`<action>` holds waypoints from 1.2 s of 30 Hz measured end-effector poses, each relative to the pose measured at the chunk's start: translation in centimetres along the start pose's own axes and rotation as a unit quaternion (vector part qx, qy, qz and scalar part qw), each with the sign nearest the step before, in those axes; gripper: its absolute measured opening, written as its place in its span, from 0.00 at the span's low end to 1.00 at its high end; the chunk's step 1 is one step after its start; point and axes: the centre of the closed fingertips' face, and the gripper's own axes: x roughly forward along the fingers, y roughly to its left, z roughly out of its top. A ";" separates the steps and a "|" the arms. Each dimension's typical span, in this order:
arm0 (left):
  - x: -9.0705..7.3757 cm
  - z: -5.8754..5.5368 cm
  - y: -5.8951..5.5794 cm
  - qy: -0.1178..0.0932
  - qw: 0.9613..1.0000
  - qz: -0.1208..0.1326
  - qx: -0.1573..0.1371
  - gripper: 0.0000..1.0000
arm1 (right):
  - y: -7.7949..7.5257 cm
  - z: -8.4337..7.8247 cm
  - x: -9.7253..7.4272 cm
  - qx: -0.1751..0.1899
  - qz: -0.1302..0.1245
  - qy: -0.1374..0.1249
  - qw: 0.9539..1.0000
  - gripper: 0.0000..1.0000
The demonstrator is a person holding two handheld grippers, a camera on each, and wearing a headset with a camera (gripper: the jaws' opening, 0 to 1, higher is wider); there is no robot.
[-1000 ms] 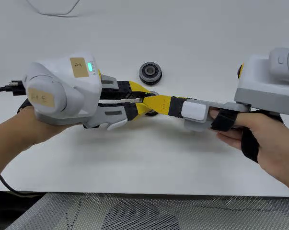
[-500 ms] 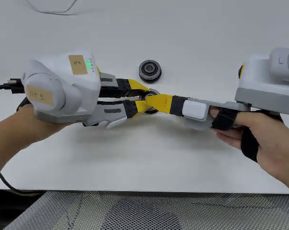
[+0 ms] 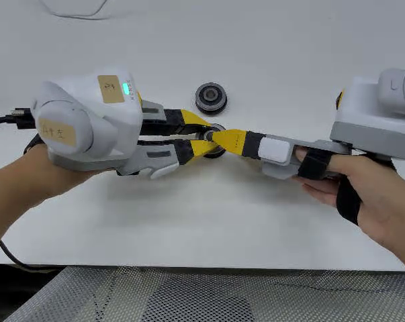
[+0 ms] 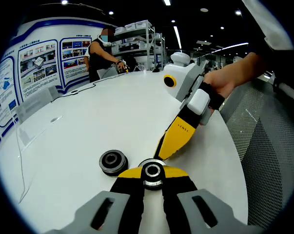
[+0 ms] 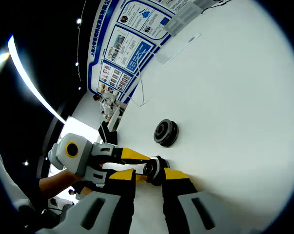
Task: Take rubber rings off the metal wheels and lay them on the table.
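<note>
Metal wheel [image 4: 152,175] in left gripper [image 4: 153,172]

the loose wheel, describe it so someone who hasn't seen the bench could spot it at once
Start at the white table and find where the left gripper and right gripper meet near its middle. Just beyond them, away from the person, a small dark loose wheel lies flat on its own. Unlike the held wheel clamped in the left gripper, nothing touches it.

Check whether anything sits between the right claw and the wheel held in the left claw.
Nothing visible does. The left claw is shut on the held wheel, and the right claw has its tips at that wheel from the opposite side. The second wheel lies apart, farther back on the table.
</note>
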 end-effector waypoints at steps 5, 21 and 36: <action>0.0 0.0 0.0 0.000 1.000 0.000 0.000 0.13 | -0.1 0.0 0.0 -0.006 -0.002 0.001 1.000 0.20; 0.0 0.0 -0.1 0.001 1.000 0.001 0.000 0.13 | -0.7 0.0 0.1 -0.053 -0.033 0.005 0.998 0.09; 0.0 0.0 0.0 0.001 1.000 0.002 -0.001 0.13 | -1.1 0.0 0.2 -0.077 -0.060 0.016 0.995 0.05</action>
